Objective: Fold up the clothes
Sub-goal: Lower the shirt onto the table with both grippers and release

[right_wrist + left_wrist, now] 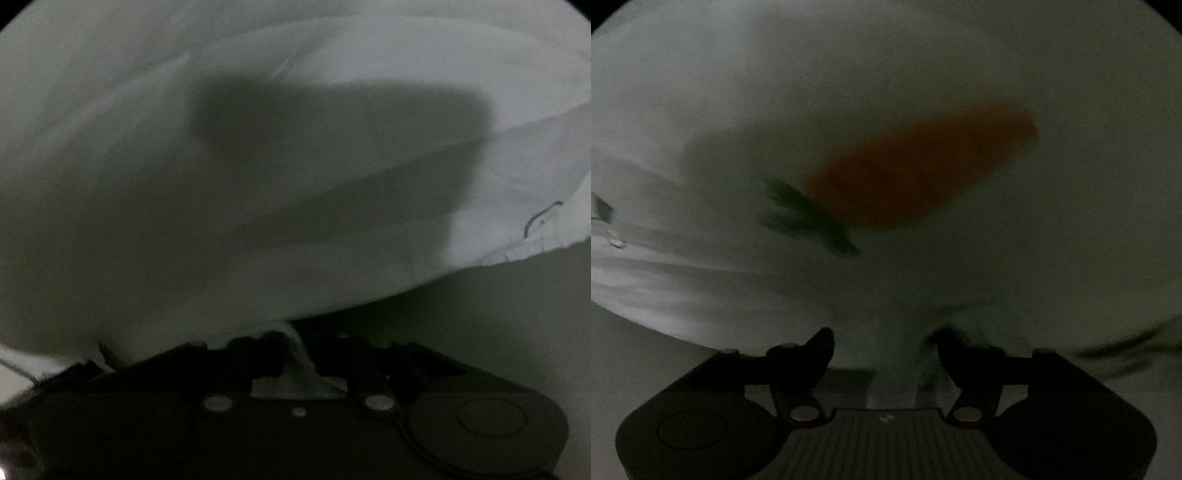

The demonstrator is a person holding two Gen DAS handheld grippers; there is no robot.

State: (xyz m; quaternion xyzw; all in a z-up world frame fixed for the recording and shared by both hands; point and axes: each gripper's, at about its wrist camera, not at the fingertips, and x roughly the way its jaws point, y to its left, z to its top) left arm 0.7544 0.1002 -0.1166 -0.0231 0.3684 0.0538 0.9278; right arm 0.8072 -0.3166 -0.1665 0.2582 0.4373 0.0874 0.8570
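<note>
A white garment [886,74] with an orange carrot print [923,166] and green leaves fills the left wrist view, very close and blurred. My left gripper [886,343] has a fold of the white cloth running between its dark fingers [820,350]. In the right wrist view the same white garment [258,184] hangs close, with its hem [517,254] at the right. My right gripper [295,347] pinches a strip of the white cloth between its fingers [258,350]. Both views are dim and shadowed.
A pale surface shows below the cloth at the lower right of the right wrist view [517,332] and at the lower left of the left wrist view [635,343]. A dark shadow [332,122] lies across the cloth.
</note>
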